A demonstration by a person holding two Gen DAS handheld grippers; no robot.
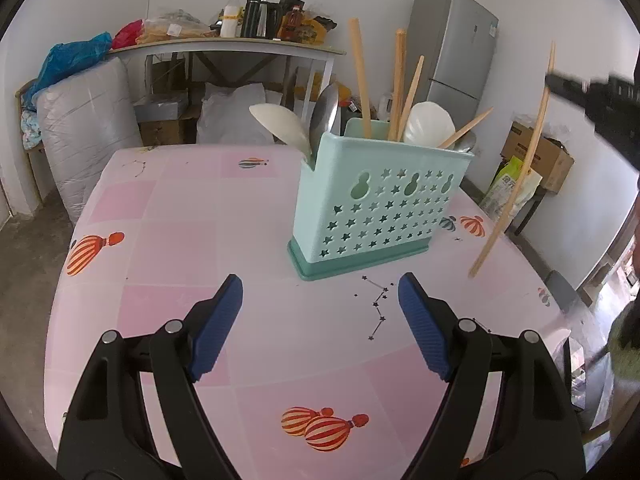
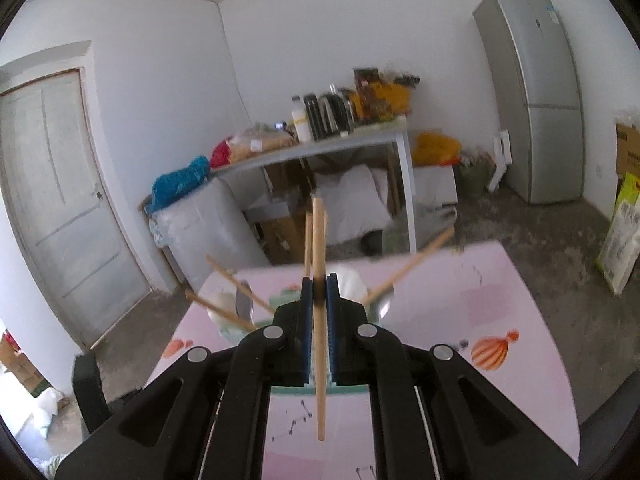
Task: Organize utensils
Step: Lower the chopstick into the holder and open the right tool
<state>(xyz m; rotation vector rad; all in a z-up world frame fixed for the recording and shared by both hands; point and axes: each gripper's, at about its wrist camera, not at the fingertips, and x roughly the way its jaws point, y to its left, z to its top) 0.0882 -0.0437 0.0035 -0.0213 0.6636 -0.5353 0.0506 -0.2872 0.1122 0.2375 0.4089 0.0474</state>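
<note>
From the left side, the left tongs (image 1: 320, 312) hover spread wide over the pink balloon-print tablecloth (image 1: 168, 248), gripping nothing. Just ahead of them stands the mint plastic holder (image 1: 380, 216), star-punched, bristling with chopsticks and spoons. From the right, the right tongs (image 2: 319, 300) are clenched on one slim wooden chopstick (image 2: 319, 380) — upright, above the holder.

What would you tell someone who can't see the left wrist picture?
A mint green utensil holder full of chopsticks and spoons stands on a pink table. The open left tool sits in front of it, and the right tool holds one chopstick in the air.
</note>
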